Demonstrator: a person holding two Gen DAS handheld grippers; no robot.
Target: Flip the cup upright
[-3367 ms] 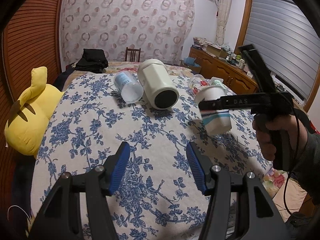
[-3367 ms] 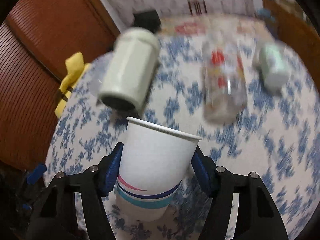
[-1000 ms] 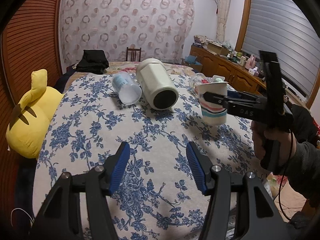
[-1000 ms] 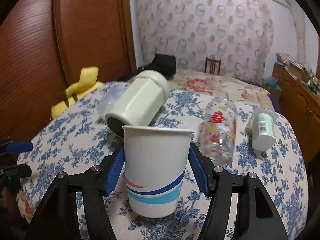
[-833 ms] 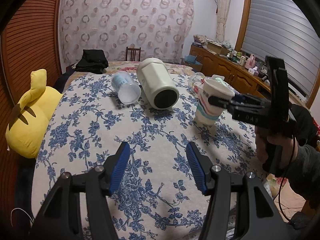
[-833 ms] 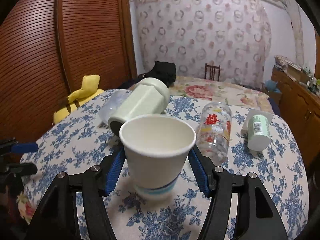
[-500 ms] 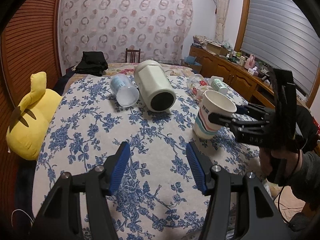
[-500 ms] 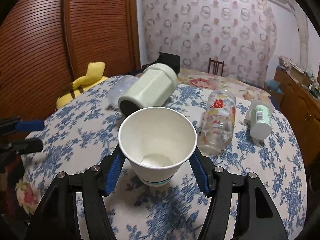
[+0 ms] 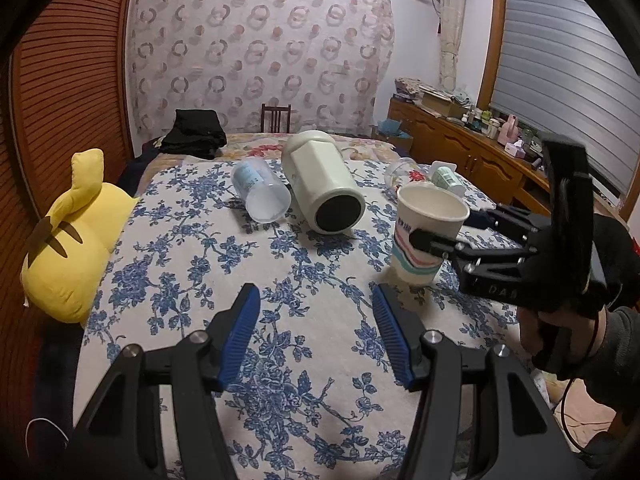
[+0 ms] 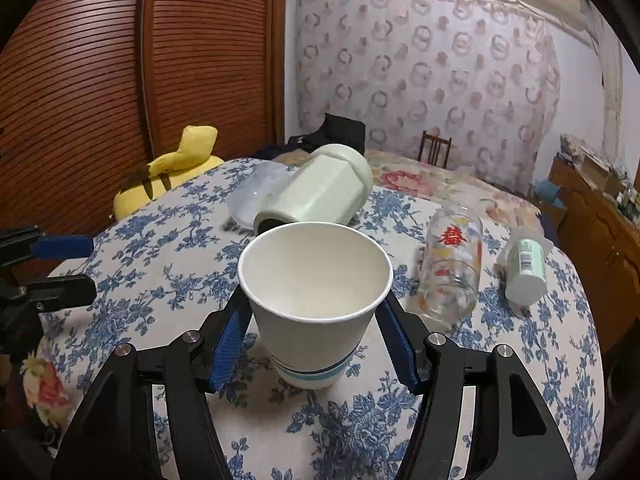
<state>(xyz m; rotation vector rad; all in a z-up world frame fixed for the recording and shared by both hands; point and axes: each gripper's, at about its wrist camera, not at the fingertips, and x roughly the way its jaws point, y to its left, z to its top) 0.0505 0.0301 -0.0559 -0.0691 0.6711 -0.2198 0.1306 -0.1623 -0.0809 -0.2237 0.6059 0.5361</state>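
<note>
A white paper cup (image 10: 316,304) with blue, teal and pink stripes stands mouth-up on the floral cloth, at the right in the left wrist view (image 9: 426,236). My right gripper (image 10: 316,340) holds it between its blue pads, which press the cup's sides; the base rests on or just above the cloth. The right gripper (image 9: 444,232) reaches in from the right in the left wrist view. My left gripper (image 9: 316,336) is open and empty, low over the near part of the table.
A big pale green jar (image 9: 324,186), a clear plastic cup (image 9: 262,194), a printed glass (image 10: 452,264) and a small green bottle (image 10: 524,268) lie on their sides. A yellow plush (image 9: 76,236) sits at the left edge. Cabinets stand to the right.
My right gripper turned the cup from tipped to mouth-up, then lowered it to the cloth and drew it nearer. The left gripper stayed still and open.
</note>
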